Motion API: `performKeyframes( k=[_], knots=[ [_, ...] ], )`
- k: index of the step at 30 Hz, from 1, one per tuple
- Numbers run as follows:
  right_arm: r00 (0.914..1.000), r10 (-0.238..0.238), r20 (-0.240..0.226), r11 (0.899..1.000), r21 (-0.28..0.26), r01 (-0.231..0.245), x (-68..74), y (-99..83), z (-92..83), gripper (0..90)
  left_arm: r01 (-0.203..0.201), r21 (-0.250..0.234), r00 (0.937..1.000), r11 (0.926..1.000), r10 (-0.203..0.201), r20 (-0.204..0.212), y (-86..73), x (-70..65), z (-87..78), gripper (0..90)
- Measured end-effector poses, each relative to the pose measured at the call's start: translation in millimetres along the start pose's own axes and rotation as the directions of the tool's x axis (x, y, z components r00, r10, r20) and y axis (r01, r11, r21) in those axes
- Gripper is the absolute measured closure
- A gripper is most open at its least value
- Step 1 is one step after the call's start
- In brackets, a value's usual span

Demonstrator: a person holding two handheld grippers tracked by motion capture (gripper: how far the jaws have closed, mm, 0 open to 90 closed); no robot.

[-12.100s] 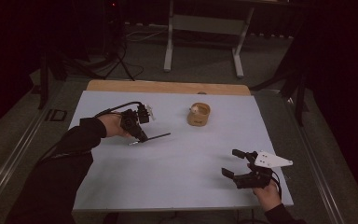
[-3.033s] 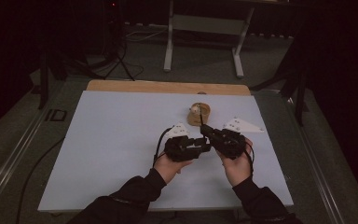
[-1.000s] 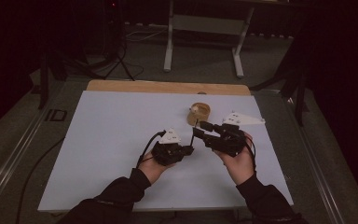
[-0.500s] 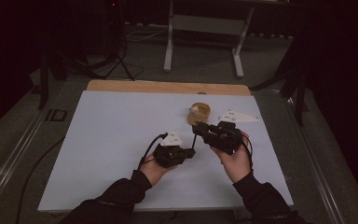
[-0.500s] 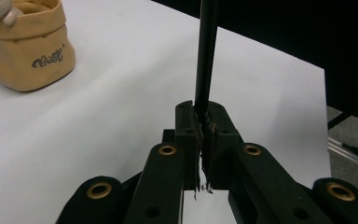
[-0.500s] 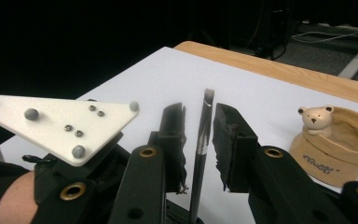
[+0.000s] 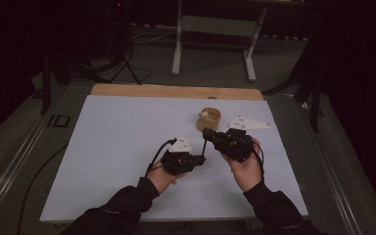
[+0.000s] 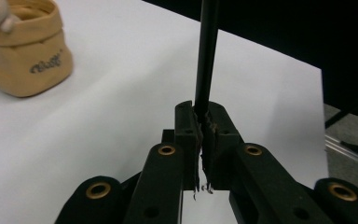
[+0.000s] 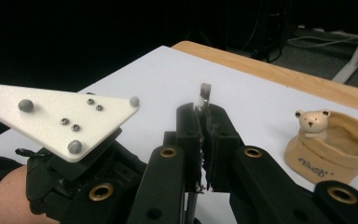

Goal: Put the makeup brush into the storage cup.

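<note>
Black rod (image 8: 206, 56) is clamped in both my left tongs (image 8: 201, 140) and right tongs (image 9: 204, 140), so I release left only once right holds firm.

room: dark — floor (image 7: 142, 58): grey | desk frame (image 7: 215, 24): pale metal

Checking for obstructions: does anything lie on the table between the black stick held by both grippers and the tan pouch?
Nothing visible does. The black stick is clamped by the left gripper and right gripper; bare table separates it from the tan pouch.
</note>
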State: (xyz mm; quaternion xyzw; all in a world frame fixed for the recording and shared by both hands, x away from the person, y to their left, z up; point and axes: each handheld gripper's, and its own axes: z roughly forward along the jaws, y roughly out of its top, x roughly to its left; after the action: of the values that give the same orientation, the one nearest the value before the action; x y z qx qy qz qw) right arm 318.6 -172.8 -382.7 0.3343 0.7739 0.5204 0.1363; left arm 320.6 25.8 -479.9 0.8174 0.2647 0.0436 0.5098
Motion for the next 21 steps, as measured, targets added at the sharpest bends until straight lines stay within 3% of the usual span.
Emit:
performKeyframes(
  k=[9, 12, 13, 17, 21],
  knots=[
    [0.9992, -0.039, 0.000, 0.999, -0.019, 0.039, -1.5, 5.9, -3.1, 85.9, 0.032, -0.020, 0.9985, 0.9993, -0.031, 0.045, 5.4, 4.2, -11.4, 63.7],
    [0.9991, -0.042, 0.006, 0.999, -0.023, 0.042, -3.4, 6.4, -4.3, 85.9, 0.023, -0.010, 0.9984, 0.9997, -0.022, 0.052, 6.9, 3.9, -16.6, 57.1],
    [0.9991, -0.043, 0.008, 0.999, -0.025, 0.043, -3.7, 6.6, -5.0, 85.9, 0.015, -0.003, 0.9994, 0.9999, -0.015, 0.030, 7.7, 2.5, -18.0, 51.4],
    [0.9989, -0.045, 0.010, 0.998, -0.034, 0.046, -4.8, 8.7, -7.6, 85.9, -0.015, -0.015, 0.9999, 0.9998, 0.016, 0.001, 9.7, 1.7, -26.9, 43.9],
    [0.9985, -0.052, 0.014, 0.998, -0.039, 0.053, -7.0, 11.9, -9.9, 85.9, -0.009, -0.019, 0.9999, 0.9998, 0.008, -0.008, 9.1, 5.8, -33.7, 33.5]
  ],
)
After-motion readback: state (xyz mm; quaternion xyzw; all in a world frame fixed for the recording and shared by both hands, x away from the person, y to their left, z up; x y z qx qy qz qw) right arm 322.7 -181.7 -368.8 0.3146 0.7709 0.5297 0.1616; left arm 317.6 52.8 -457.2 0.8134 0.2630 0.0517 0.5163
